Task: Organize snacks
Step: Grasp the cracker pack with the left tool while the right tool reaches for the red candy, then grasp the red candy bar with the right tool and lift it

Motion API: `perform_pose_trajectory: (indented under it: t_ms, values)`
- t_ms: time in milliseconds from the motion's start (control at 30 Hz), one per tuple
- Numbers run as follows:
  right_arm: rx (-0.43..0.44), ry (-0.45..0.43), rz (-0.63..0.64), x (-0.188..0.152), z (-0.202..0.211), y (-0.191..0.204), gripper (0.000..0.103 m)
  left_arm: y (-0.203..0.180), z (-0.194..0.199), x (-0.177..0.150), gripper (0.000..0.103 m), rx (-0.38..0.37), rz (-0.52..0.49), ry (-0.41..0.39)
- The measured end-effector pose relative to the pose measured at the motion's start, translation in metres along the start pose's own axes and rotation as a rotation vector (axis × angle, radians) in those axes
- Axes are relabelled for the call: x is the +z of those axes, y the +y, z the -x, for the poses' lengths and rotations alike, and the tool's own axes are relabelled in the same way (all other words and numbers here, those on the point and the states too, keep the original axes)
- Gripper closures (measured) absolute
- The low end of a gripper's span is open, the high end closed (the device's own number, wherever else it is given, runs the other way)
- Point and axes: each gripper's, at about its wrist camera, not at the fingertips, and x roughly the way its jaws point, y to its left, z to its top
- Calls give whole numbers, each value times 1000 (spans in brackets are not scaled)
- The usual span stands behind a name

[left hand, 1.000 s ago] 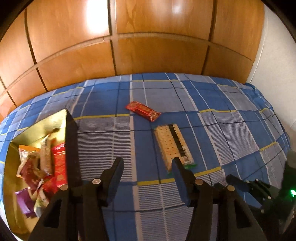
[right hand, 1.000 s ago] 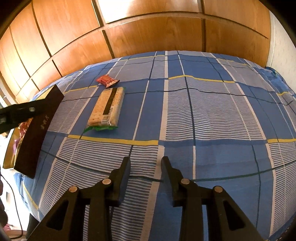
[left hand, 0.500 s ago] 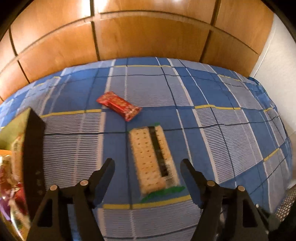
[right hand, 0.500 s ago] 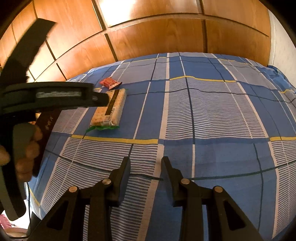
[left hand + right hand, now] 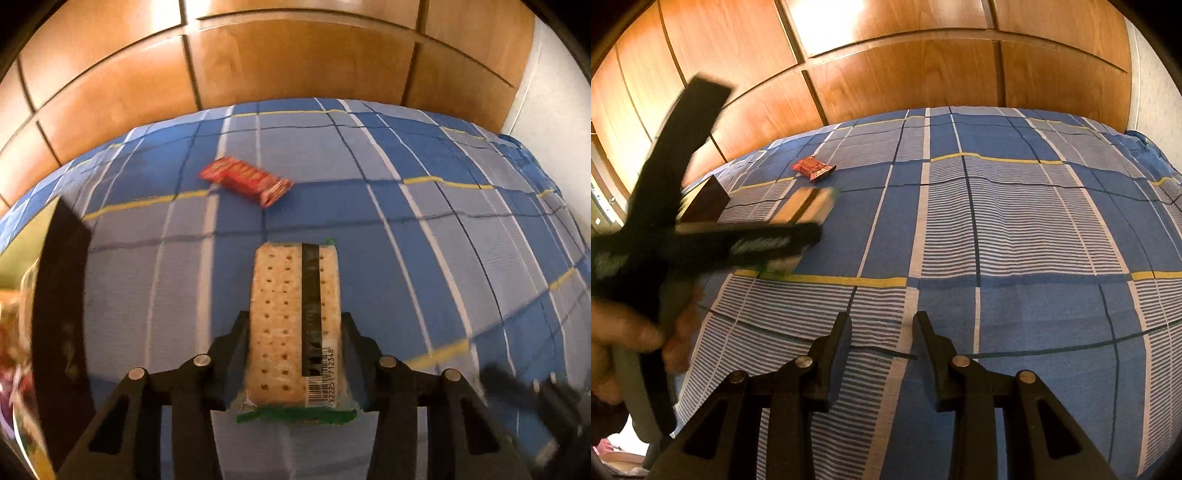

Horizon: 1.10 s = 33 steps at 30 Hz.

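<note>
Left hand-held gripper (image 5: 295, 332): closing now around the cracker pack (image 5: 295, 325), 1 finger on each long side. Cannot tell yet if the pads press on the wrapper. Pack flat on the bed (image 5: 424, 258), near end with the green seal closest to the camera.

Right hand-held gripper (image 5: 882, 332): fingers a little apart, nothing between them, hovering over bare blue checked cover.

About the pack: light, in thin shiny plastic, so likely a bit slippery. Crackers inside stiff but easy to snap. Best hold looks like the 2 long sides near the middle, with a soft squeeze only. Too hard a squeeze and cracked crackers likely. Soft bed under it, so pushing down would sink it in.

Farther out: 1 red snack bar (image 5: 245, 179) beyond the pack, well apart from it, lying at a slant. Small and light too, crinkly wrapper, easy to pinch across its short width.

At the left edge: dark-walled snack box (image 5: 59, 295) with a gold inside and more snacks in it, blurry. Likely the place for the pack. Wooden panels (image 5: 295, 62) behind the bed.
</note>
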Motion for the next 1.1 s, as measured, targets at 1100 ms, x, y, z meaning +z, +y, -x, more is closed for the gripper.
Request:
perform_pose_trajectory:
  t_ms: [1100]
  values:
    - [69,250,524,178,-138,116,68,27,44,-83,56,-25,-52,-159]
